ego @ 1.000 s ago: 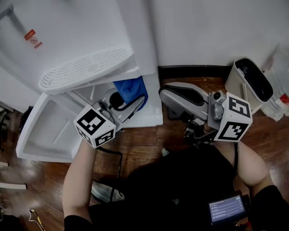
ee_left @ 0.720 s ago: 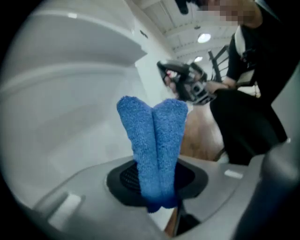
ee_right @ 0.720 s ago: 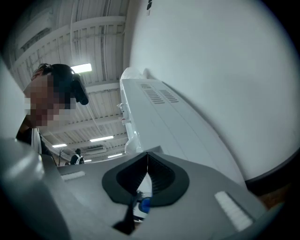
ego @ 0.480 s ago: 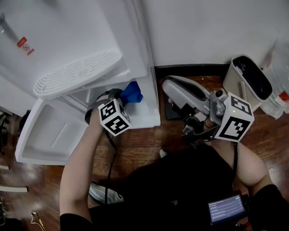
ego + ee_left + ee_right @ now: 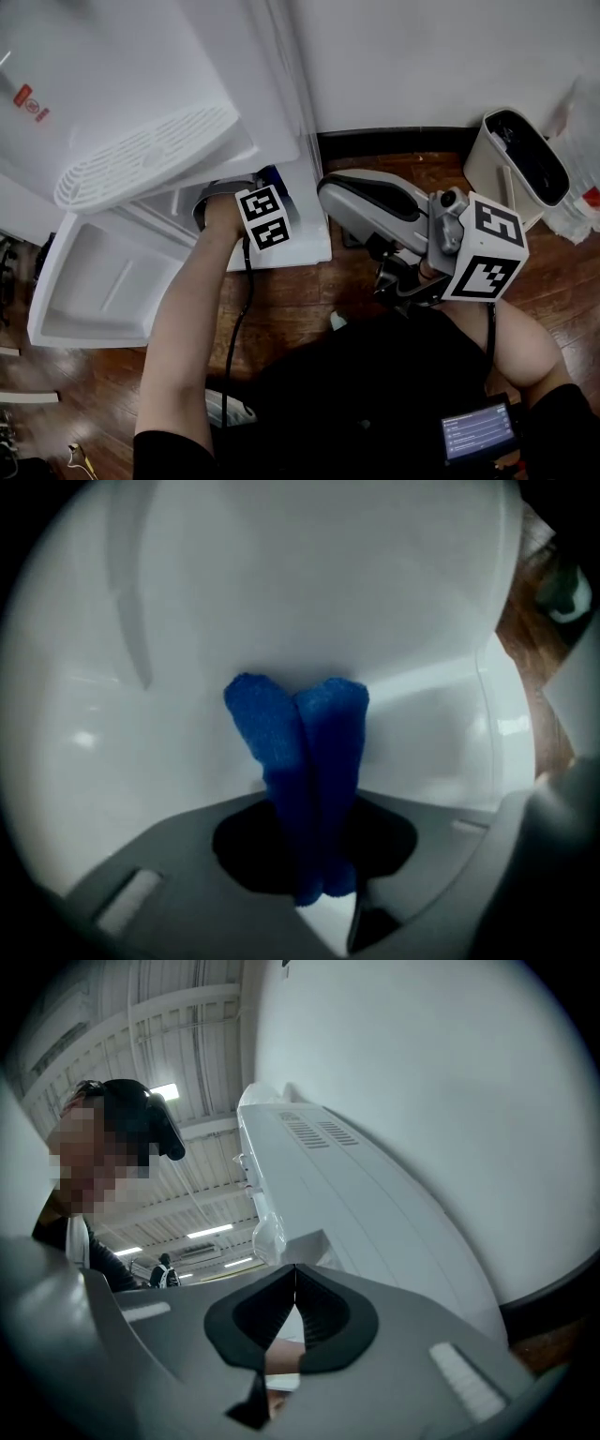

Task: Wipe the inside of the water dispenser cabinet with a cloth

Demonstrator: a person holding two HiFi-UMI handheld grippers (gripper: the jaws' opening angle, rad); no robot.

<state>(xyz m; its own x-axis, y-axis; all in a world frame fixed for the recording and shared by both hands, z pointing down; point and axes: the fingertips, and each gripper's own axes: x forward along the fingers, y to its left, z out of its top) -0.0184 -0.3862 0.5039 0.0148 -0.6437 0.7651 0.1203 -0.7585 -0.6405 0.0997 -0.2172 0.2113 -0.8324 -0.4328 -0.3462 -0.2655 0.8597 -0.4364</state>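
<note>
Blue cloth [image 5: 300, 761] is inside the dispenser cabinet [image 5: 281, 592], folded double, free end close to the white inner wall; can't tell if it's touching. My L gripper [image 5: 314, 855] has it pinched, jaws nearly together on the fabric. In head view the L forearm reaches in under the drip tray [image 5: 141, 155], w/ the cabinet door [image 5: 94, 291] open to the left. R gripper [image 5: 296, 1283] is outside, just right of the cabinet, jaws fully together w/ nothing btwn them, tilted up along the dispenser's side. White bin [image 5: 520, 159] stands further right on the wood floor [image 5: 309, 291].
</note>
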